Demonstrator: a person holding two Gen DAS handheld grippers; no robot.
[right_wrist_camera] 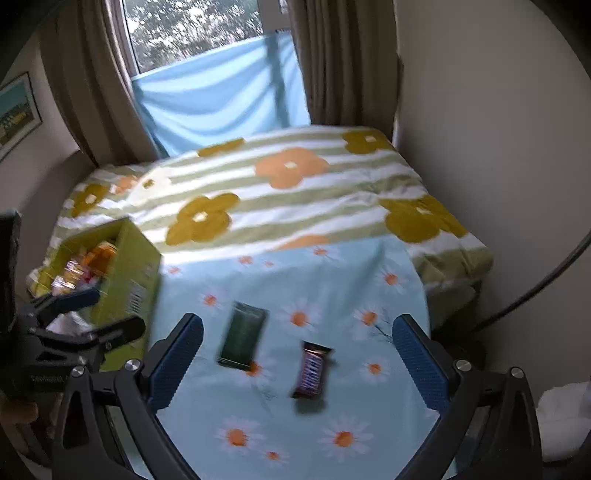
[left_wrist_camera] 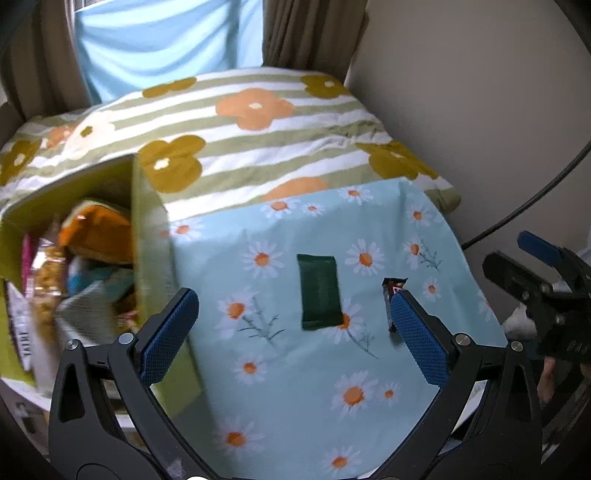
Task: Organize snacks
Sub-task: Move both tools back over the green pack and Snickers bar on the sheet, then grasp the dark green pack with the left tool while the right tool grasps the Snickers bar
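Two cloths (right_wrist_camera: 325, 306) overlap on bed (right_wrist_camera: 280, 206) | curtained window (right_wrist_camera: 192, 33) behind

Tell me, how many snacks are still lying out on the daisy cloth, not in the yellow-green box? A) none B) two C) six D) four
B: only the dark green packet and the brown chocolate bar lie on the daisy cloth, while the other snacks sit inside the yellow-green box.
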